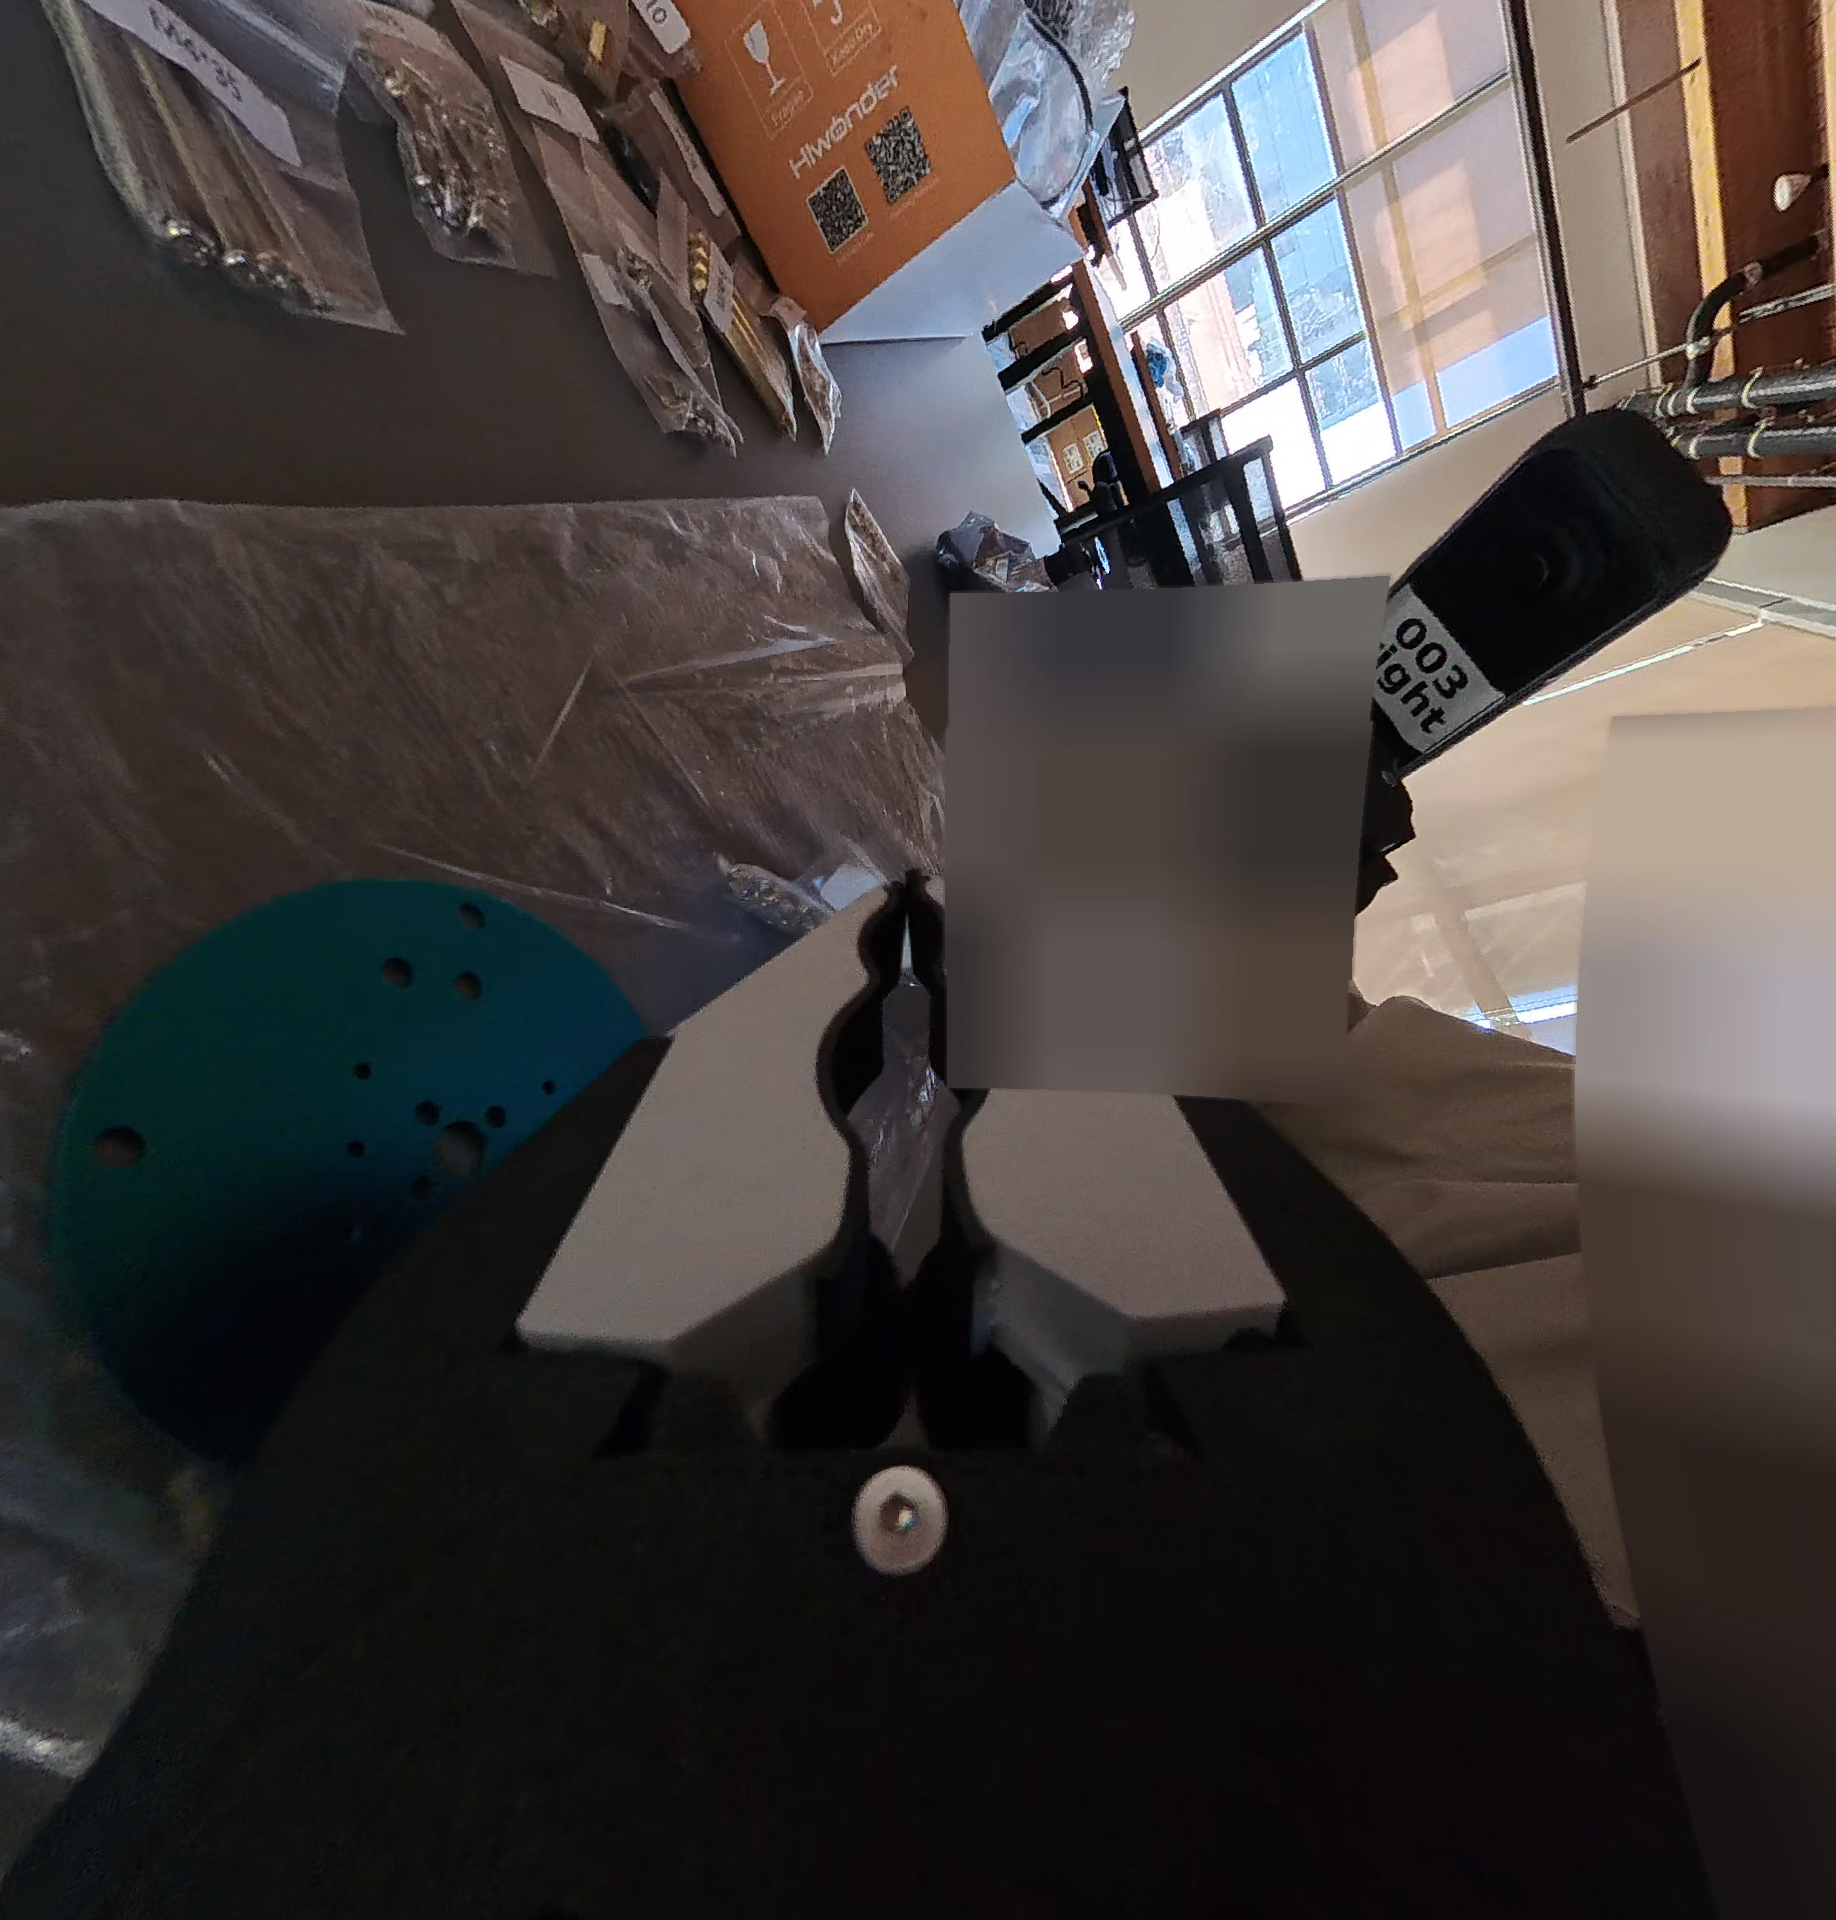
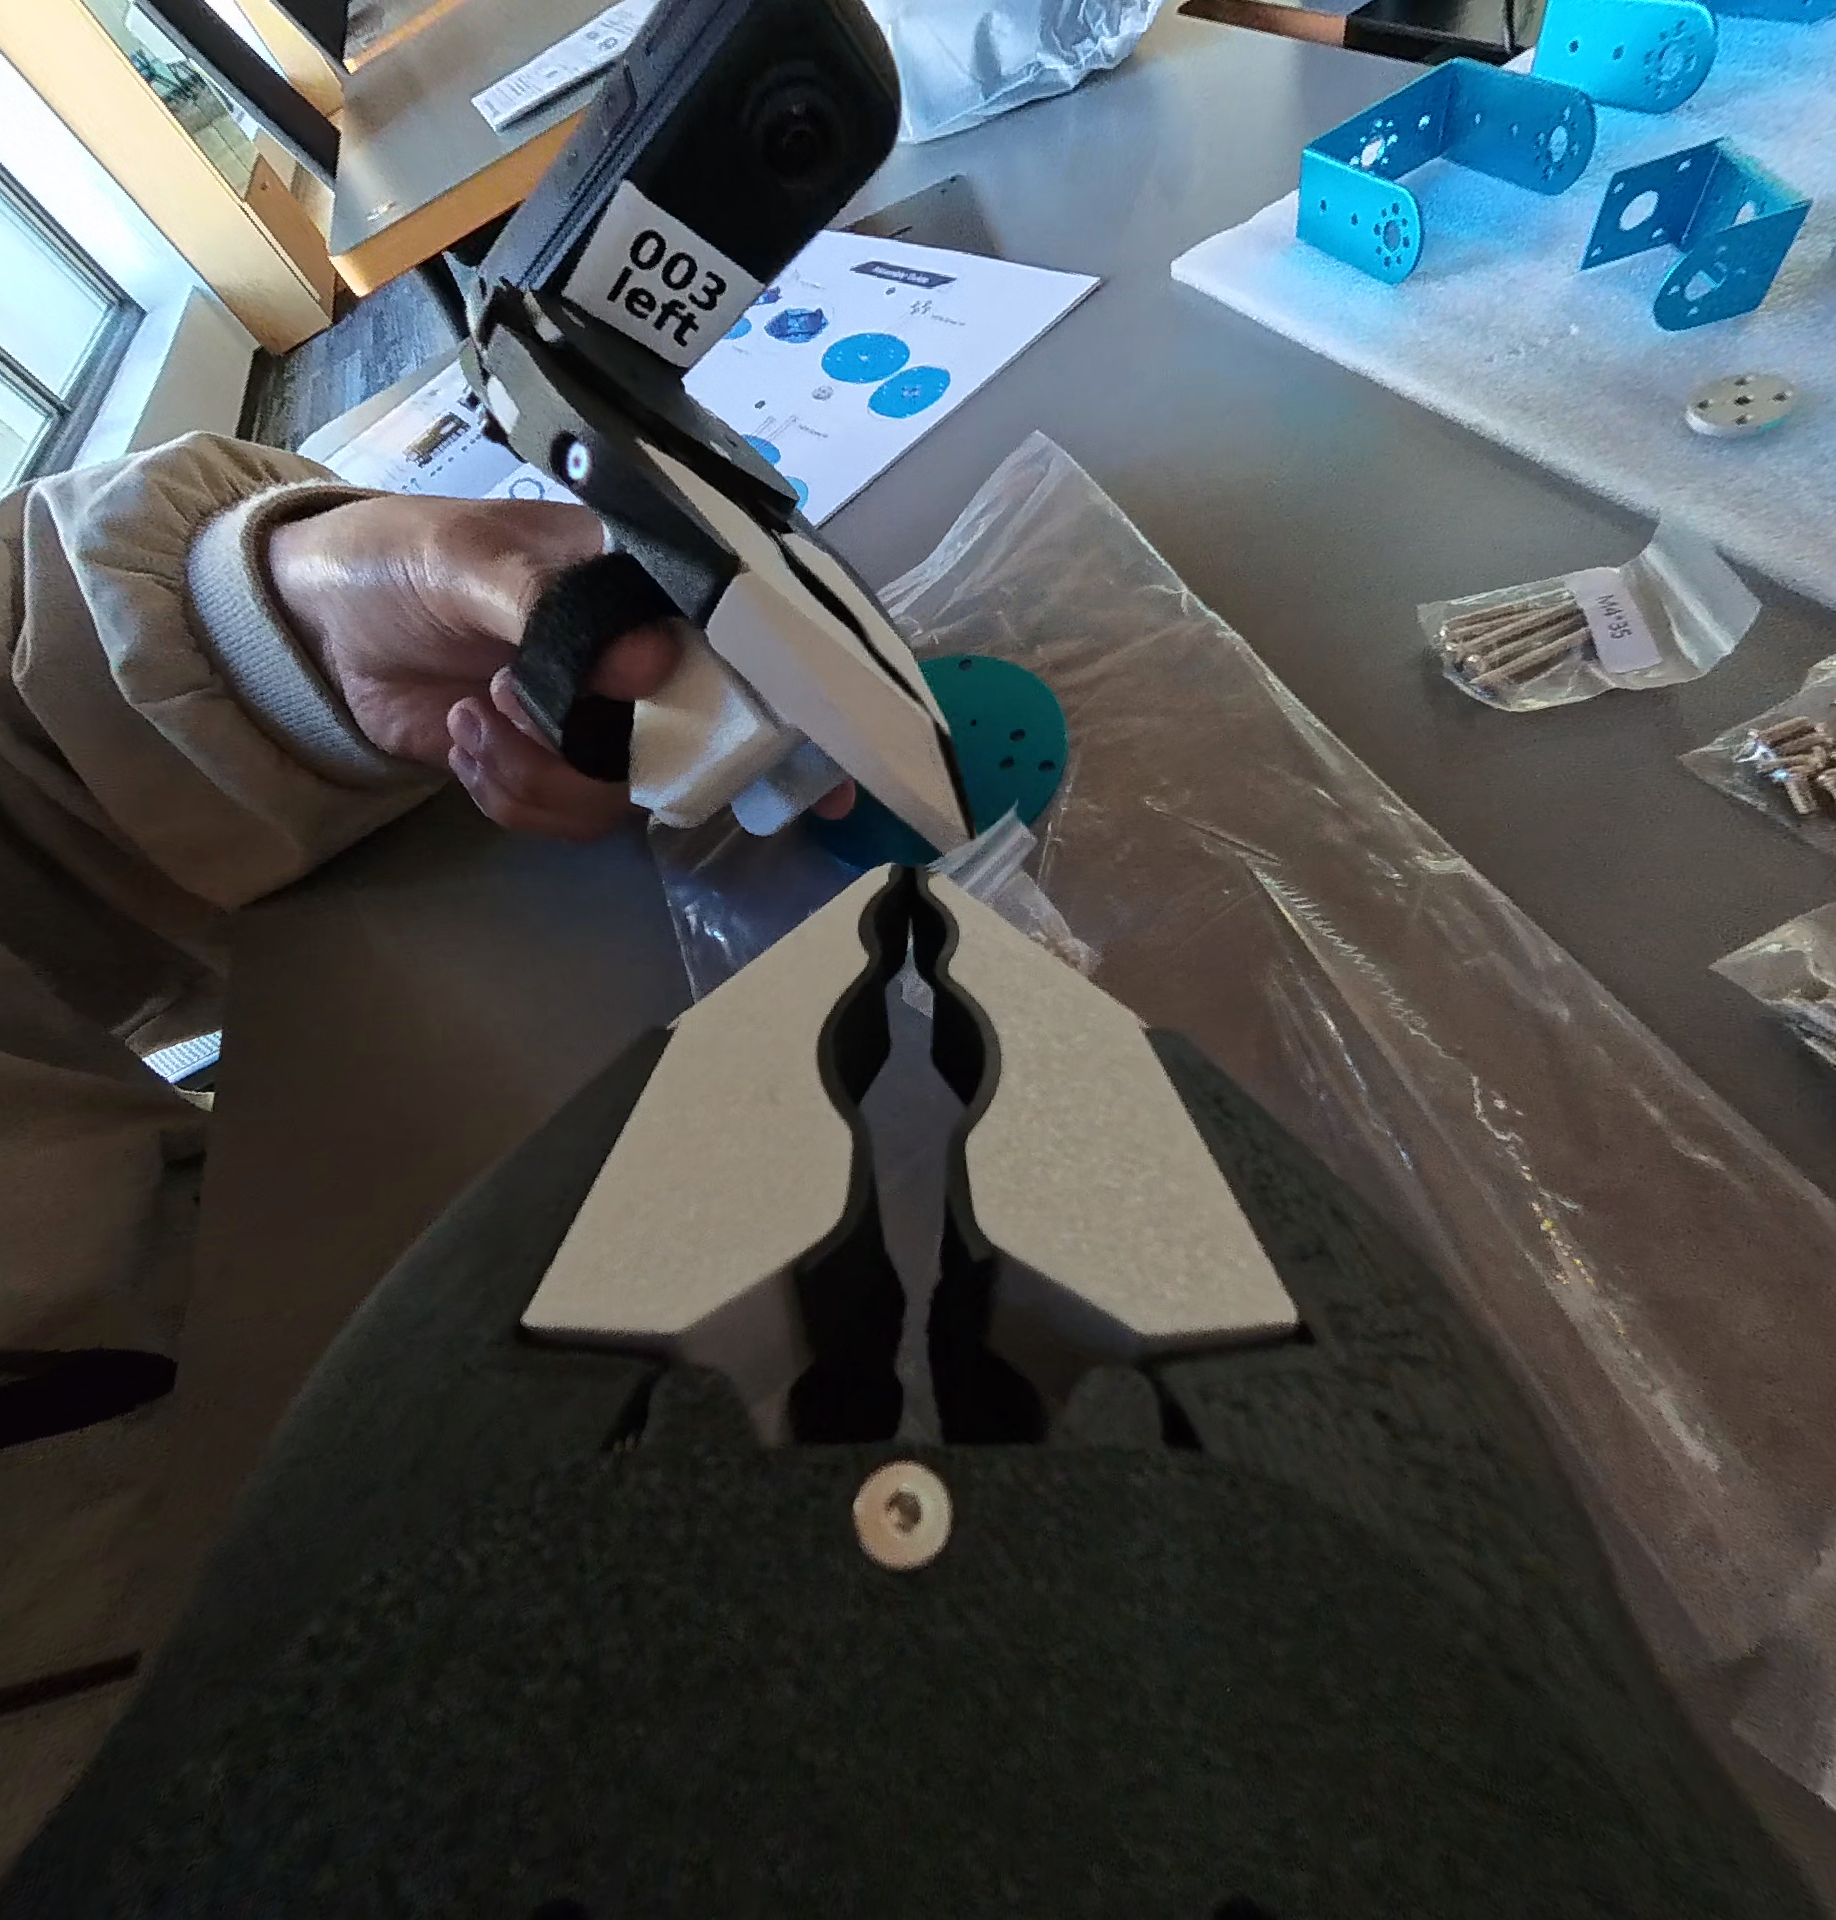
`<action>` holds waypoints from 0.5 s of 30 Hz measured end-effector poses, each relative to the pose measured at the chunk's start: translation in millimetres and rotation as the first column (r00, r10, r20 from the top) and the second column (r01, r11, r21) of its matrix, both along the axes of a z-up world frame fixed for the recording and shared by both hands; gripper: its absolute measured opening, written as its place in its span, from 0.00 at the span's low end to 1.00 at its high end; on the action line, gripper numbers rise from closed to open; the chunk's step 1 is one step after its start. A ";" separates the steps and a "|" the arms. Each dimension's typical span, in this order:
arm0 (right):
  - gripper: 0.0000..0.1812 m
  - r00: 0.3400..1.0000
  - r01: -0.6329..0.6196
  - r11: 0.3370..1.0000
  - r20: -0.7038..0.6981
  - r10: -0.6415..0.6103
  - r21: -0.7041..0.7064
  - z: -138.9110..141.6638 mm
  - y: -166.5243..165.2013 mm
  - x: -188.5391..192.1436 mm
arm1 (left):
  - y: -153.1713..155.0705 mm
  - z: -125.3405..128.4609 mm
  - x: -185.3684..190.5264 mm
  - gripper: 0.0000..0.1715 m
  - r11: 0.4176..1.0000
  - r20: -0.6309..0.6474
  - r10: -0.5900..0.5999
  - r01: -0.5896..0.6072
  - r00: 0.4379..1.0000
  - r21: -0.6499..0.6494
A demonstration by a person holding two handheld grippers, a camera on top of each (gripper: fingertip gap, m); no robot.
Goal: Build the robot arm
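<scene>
My left gripper [image 1: 912, 891] is shut, and a thin strip of a small clear bag [image 1: 906, 951] shows between its fingers. My right gripper [image 2: 909, 883] is shut on the same small clear bag [image 2: 981, 844]. The left gripper [image 2: 958, 834] meets it tip to tip from above. The bag hangs just above a teal round plate with holes [image 1: 342, 1122], which also shows in the right wrist view [image 2: 1002, 732]. The plate lies on a large clear plastic bag [image 2: 1361, 987] on the grey table. In the left wrist view only the right gripper's camera housing [image 1: 1558, 561] shows.
Bags of screws [image 2: 1548, 634] lie at the right, and more [image 1: 218, 177] next to an orange box [image 1: 852, 135]. Blue metal brackets [image 2: 1444, 156] and a silver hub [image 2: 1738, 407] sit on white foam [image 2: 1516, 343]. A printed sheet [image 2: 924, 343] lies behind. A person's hand [image 2: 426, 623] holds the left gripper. Less than 4 cm separates the two grippers' tips.
</scene>
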State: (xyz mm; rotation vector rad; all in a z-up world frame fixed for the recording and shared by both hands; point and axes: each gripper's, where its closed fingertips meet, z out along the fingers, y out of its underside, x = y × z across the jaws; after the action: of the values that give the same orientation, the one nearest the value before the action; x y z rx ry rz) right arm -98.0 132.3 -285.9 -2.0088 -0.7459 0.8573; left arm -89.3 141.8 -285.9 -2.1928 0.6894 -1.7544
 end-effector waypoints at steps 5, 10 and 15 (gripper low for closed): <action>0.00 1.000 -0.021 1.000 -0.005 0.021 -0.014 -3.5 -2.3 -3.1 | -2.3 -0.7 0.6 0.00 0.999 -0.004 -0.004 0.004 1.000 0.031; 0.00 1.000 -0.014 1.000 0.022 0.014 0.001 -4.8 -0.8 -0.2 | -0.5 2.3 -2.0 0.00 0.999 0.001 0.010 -0.010 1.000 0.030; 0.00 0.997 -0.012 0.999 0.071 0.009 0.041 -6.2 -0.8 -1.1 | -6.7 -0.1 -0.8 0.11 1.000 -0.025 -0.012 0.012 1.000 -0.005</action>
State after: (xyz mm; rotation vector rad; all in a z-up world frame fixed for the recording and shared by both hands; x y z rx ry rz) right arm -99.1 131.6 -292.1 -2.0088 -0.8080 0.7733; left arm -90.2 135.0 -286.0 -2.2225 0.7059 -1.7386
